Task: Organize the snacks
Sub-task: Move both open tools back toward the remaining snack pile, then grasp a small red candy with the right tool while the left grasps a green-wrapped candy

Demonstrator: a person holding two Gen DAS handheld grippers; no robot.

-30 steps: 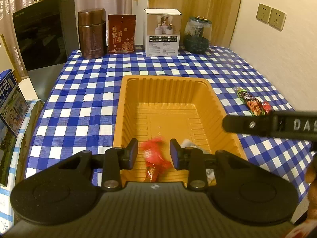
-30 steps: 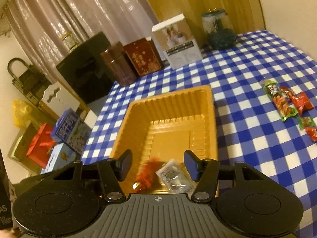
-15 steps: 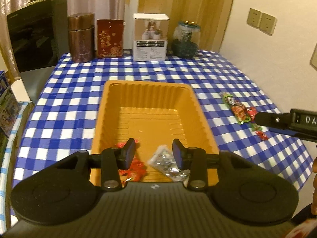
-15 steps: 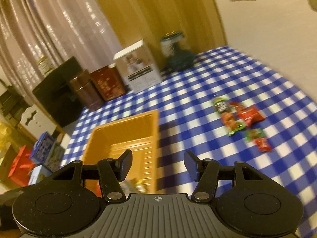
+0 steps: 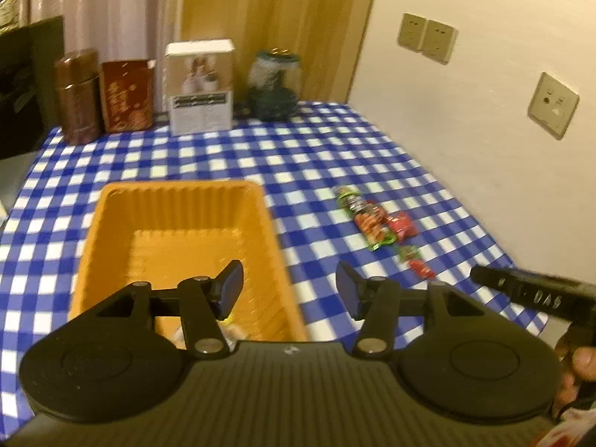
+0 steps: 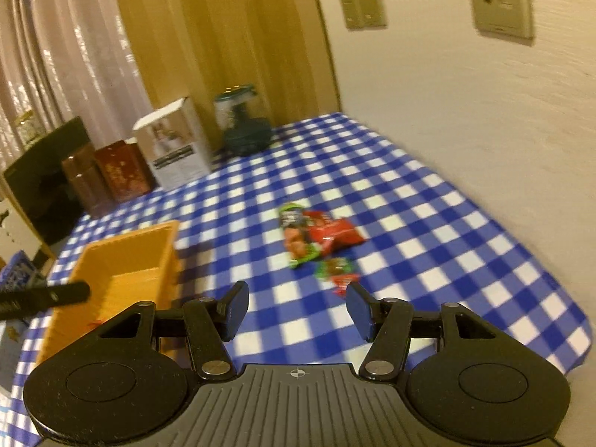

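Left claw (image 5: 288,290): my jaws stand apart with nothing between them, having just been opening; they hang over the right-hand wall of the orange tray (image 5: 178,201). Behind my left finger (image 5: 229,292), at the tray's near end, a pale scrap of wrapper (image 5: 229,326) shows, mostly hidden by the claw's body, so I cannot tell what it is.

Right claw (image 6: 296,307): my jaws are likewise apart and empty, held above the blue-and-white checked cloth (image 6: 428,223) to the right of the tray. Beyond them lies a small cluster of snacks (image 6: 316,238): a long green-edged packet (image 6: 296,236) touching a red packet (image 6: 335,232), and two little sweets (image 6: 341,273) just nearer to me. Motion blur smears their print, so no label can be read.

From the left view, part of my right claw enters at the right edge, with fingertips of my hand (image 5: 581,367) cut off by the frame. At the cloth's far edge stand a brown canister (image 5: 76,97), a red box (image 5: 126,95), a white box (image 5: 201,85) and a glass jar (image 5: 273,85), all blurred.
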